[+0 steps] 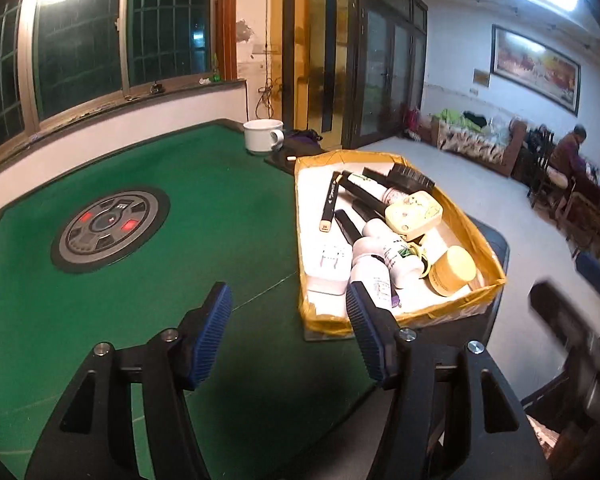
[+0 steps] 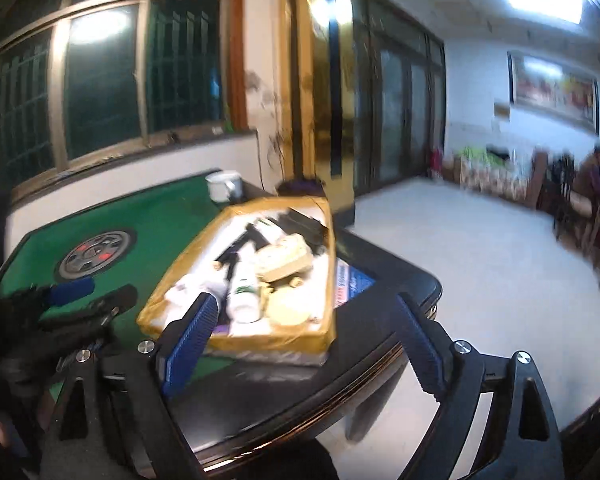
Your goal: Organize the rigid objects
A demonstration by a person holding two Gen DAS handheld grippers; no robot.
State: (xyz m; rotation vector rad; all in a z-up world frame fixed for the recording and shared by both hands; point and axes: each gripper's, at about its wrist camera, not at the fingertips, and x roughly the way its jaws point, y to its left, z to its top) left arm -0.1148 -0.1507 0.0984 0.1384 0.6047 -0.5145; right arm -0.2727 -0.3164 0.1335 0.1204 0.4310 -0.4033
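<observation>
1. Both grippers are empty. Left gripper (image 1: 288, 332) holds its blue pads apart with nothing between them, low over the green felt near the tray's near-left corner. Right gripper (image 2: 304, 344) has its jaws spread wide, also bare, off the table's near-right corner and aimed at the tray; its view is blurred.

2. Yellow-rimmed tray (image 1: 380, 158) sits on the right part of the mahjong table (image 1: 140, 320), reaching towards the table's right edge. It carries the rigid objects: black marker (image 1: 330, 200), white bottles (image 1: 374, 248), cream plug adapter (image 1: 414, 214), round yellow-lidded jar (image 1: 454, 270), black comb-like piece (image 1: 410, 178) and a white plug (image 1: 330, 258).

3. Judging from the bare jaws and the loaded tray, the step in hand looks like a release just made or a pause between picks; the felt shows no loose item left to collect.

4. Black marker lies flat, its long axis running from the tray's far rim towards the left rim, pale tip nearest. Bottles lie on their sides, long axes roughly parallel to it, heaped across each other.

5. Next move likely calls for choosing any remaining item, or retreating clear without nudging the tray.

6. White mug (image 1: 262, 136) stands at the far table edge.
</observation>
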